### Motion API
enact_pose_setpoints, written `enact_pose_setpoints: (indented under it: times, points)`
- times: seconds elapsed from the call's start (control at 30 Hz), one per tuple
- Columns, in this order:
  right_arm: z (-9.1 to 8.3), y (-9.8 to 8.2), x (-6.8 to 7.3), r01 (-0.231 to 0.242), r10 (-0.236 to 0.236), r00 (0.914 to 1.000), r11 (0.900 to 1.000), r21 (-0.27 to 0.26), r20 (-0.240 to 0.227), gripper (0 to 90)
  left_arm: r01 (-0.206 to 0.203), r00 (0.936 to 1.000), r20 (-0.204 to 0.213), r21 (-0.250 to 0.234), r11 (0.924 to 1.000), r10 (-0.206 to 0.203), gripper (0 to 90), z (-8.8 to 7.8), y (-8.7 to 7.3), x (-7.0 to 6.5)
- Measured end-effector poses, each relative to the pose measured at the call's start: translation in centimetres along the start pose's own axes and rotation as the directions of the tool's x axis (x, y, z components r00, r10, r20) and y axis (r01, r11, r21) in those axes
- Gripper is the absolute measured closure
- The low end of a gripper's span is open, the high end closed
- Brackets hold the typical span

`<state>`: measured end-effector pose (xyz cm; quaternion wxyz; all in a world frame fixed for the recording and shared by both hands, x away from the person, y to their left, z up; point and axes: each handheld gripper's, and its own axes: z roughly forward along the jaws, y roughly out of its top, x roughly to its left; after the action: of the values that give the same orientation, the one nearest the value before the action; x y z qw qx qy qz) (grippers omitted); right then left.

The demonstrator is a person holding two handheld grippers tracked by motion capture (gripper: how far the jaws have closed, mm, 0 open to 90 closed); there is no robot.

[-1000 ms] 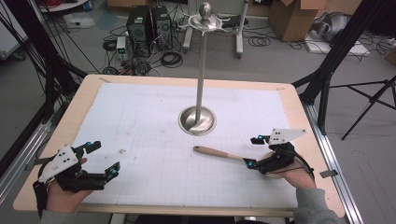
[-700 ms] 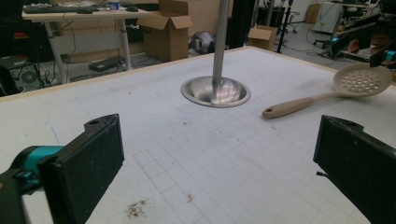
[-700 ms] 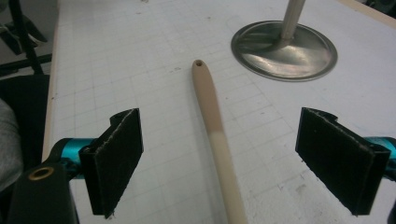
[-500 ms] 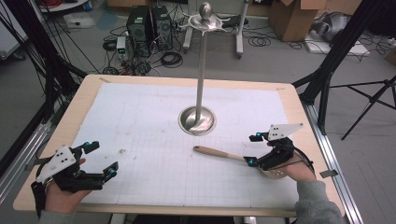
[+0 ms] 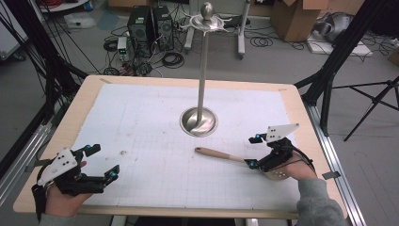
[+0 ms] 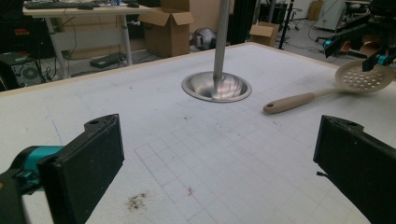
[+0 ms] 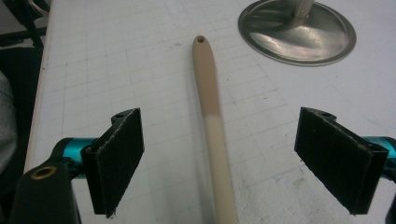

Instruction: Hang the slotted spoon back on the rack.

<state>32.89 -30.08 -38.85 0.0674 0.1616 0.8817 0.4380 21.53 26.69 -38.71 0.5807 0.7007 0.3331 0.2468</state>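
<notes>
While the slotted spoon (image 5: 237, 157) lies flat on the surface (image 5: 141, 122), no grasp has been made; progress is judged as approach complete, pickup pending

Item 1, slotted spoon: beige, long handle with a hole at its tip, perforated bowl. In the high view it rests at about 4 o'clock from the stand's base, handle tip toward 10 o'clock, bowl under the right hand. In the left gripper view the bowl (image 6: 365, 77) sits on the surface at 2 o'clock.

Item 2, right claw (image 5: 251, 150): released, jaws wide apart. In the right gripper view the handle (image 7: 212, 121) runs up the middle between the two black pads (image 7: 119, 158), touching neither. Judged ready to clench on the handle near the bowl end.

Item 3, left claw (image 5: 106, 162): released, nothing between the jaws; it rests low at 8 o'clock of the surface, well apart from the spoon. The left gripper view confirms the open pads (image 6: 91, 163) over bare gridded mat.

Item 4, metal stand (image 5: 203, 70): upright pole on a round dished base (image 5: 199, 121), near the centre, topped with a hooked crown and knob. Nothing hangs from it.

Done so far, as shown: right claw aligned astride the handle. Left to do, as judged: close on the handle, lift the spoon, and probably carry it toward the stand at 11 o'clock, perhaps to hang it by the hole; the destination cannot be told for certain
</notes>
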Motion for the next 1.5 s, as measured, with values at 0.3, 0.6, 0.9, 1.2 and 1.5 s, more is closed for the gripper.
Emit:
enact_pose_setpoints:
  times: [0.3, 0.6, 0.9, 1.2, 1.5]
  points:
    - [0.7, -0.4, -0.2, -0.003, 0.004, 0.9997, 0.998, 0.063, -0.025, 17.1, -0.002, 1.0000, 0.001, 0.001, 1.0000, 0.002, 2.1, 0.1, 0.0, -0.1]
    - [1.8, -0.9, -0.6, 0.000, 0.006, 0.9992, 0.987, 0.161, -0.041, 22.9, -0.001, 1.0000, 0.001, 0.002, 1.0000, 0.001, 2.1, 0.2, 0.0, -0.2]
    - [2.6, -1.0, -0.7, 0.001, 0.009, 0.9992, 0.964, 0.265, -0.039, 35.1, 0.000, 1.0000, 0.003, 0.000, 1.0000, 0.000, 2.1, 0.2, 0.0, -0.1]
    - [3.0, -1.1, -0.7, -0.003, 0.017, 0.9990, 0.942, 0.336, -0.041, 47.3, 0.002, 1.0000, 0.004, 0.002, 1.0000, -0.002, 2.1, 0.3, 0.0, -0.2]
    - [3.3, -1.1, -0.7, 0.019, -0.014, 0.9998, 0.920, 0.390, -0.016, 66.3, 0.001, 1.0000, 0.001, -0.002, 1.0000, -0.001, 2.1, 0.1, 0.0, 0.0]
